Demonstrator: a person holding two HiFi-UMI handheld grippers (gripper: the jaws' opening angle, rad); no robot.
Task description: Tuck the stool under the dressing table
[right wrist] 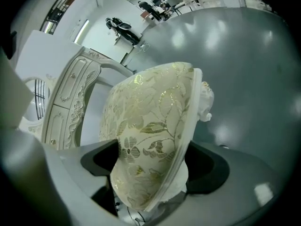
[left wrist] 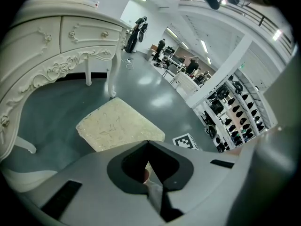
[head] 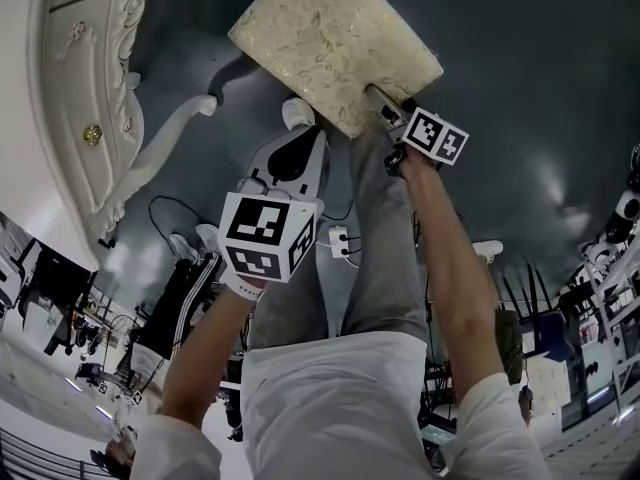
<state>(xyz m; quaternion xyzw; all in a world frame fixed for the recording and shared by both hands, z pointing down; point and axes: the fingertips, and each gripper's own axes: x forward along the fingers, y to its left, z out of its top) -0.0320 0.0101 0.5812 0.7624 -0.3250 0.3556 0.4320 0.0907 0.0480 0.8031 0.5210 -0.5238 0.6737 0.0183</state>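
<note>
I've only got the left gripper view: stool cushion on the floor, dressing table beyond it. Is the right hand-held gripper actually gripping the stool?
Observer: Yes. The right gripper view shows the right hand-held gripper shut on the stool at its cushion edge.
Operator: Which edge?
Observer: In the head view, the edge nearest the person, away from the dressing table.
Operator: Any stool legs visible?
Observer: One white carved leg shows under the cushion in the right gripper view.

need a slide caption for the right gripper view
Right tongs clamped on the edge of the stool, its floral cushion filling the frame, white dressing table at left.
</note>
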